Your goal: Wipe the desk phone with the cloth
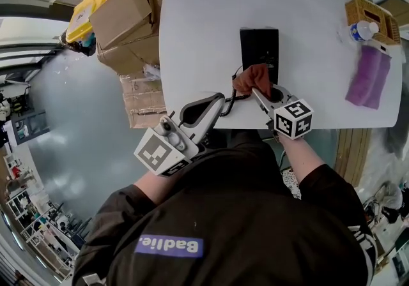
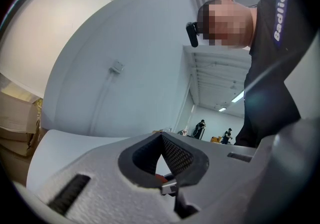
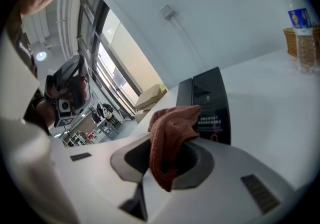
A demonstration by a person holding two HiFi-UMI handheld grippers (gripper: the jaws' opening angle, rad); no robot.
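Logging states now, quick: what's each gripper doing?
Left gripper: shut, seemingly empty.
Right gripper: shut on the cloth.

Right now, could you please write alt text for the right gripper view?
The right gripper is shut on a reddish-brown cloth bunched above its jaws. Behind it a black desk phone lies on the white table, with a water bottle at far right.
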